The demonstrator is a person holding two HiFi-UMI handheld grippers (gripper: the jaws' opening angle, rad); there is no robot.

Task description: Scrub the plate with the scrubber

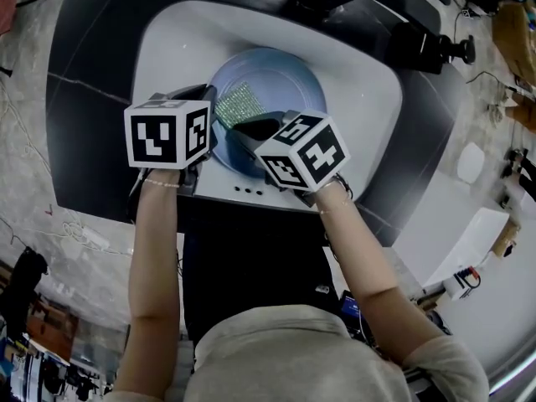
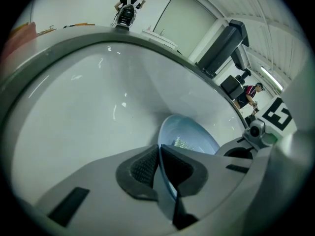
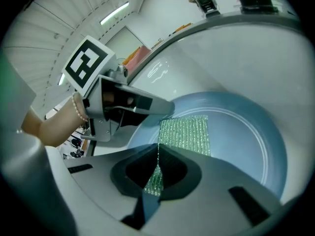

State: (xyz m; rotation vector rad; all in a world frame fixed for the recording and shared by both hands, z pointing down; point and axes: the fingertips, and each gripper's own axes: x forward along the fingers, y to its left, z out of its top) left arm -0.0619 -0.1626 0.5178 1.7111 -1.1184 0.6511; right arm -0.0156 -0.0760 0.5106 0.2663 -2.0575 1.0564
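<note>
A pale blue plate point(image 1: 280, 86) lies in a white sink basin point(image 1: 352, 74). On it rests a green glittery scrubber cloth point(image 1: 239, 103). My left gripper point(image 1: 208, 136) is shut on the plate's left rim point(image 2: 165, 178), the thin edge pinched between its dark pads. My right gripper point(image 1: 251, 130) is shut on the scrubber's near edge point(image 3: 156, 177), and the cloth spreads flat over the plate point(image 3: 246, 132) ahead of the jaws. The left gripper point(image 3: 162, 109) shows in the right gripper view, at the plate's edge.
The basin sits in a dark counter point(image 1: 92, 99). A black faucet fixture point(image 1: 402, 32) stands beyond the sink at upper right. Marbled floor with cables point(image 1: 25, 166) lies at the left. A person with a backpack point(image 2: 128, 11) stands far off.
</note>
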